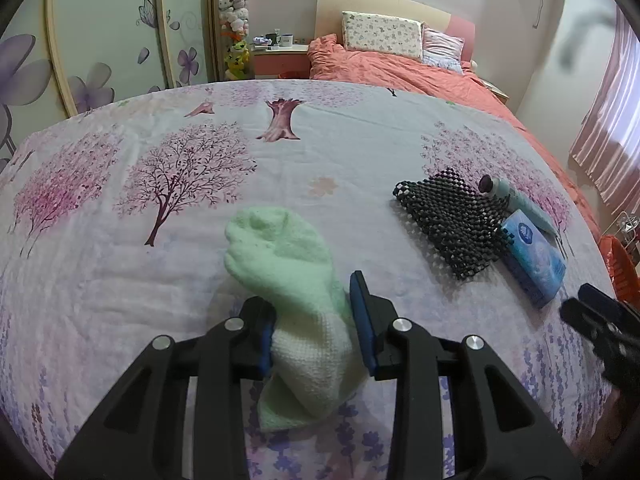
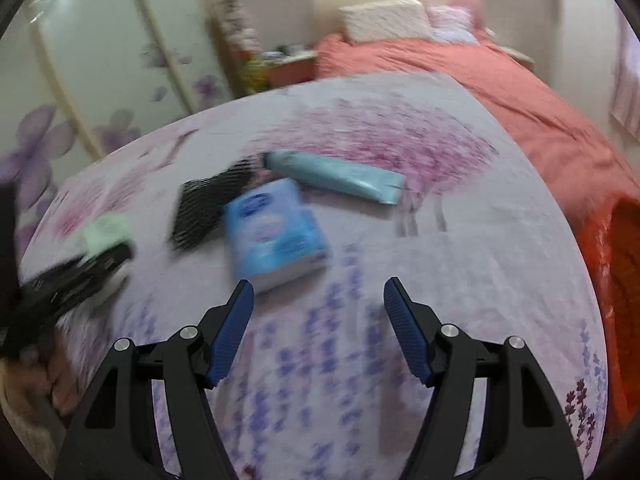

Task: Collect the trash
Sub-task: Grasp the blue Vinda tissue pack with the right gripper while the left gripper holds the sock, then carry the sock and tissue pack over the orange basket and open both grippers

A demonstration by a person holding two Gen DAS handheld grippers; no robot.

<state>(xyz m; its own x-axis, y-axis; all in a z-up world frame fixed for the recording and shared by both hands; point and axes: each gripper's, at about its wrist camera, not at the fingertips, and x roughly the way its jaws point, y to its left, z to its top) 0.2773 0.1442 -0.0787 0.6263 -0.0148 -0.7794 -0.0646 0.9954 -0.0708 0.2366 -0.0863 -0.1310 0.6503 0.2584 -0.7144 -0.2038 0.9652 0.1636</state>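
A pale green sock point(image 1: 288, 264) lies on the tree-patterned sheet point(image 1: 168, 216) of the near bed, its cuff end between the jaws of the left gripper point(image 1: 316, 328), which press against it on both sides and hold it. To its right sit a black mesh mat point(image 1: 448, 224), a blue tissue pack point(image 2: 276, 232) touching the mat's edge, and a light-blue tube point(image 2: 340, 176) just beyond them. The right gripper point(image 2: 318, 328) hovers above the sheet near the tissue pack, its jaws spread wide and holding nothing. An orange basket point(image 2: 616, 264) stands past the bed's right edge.
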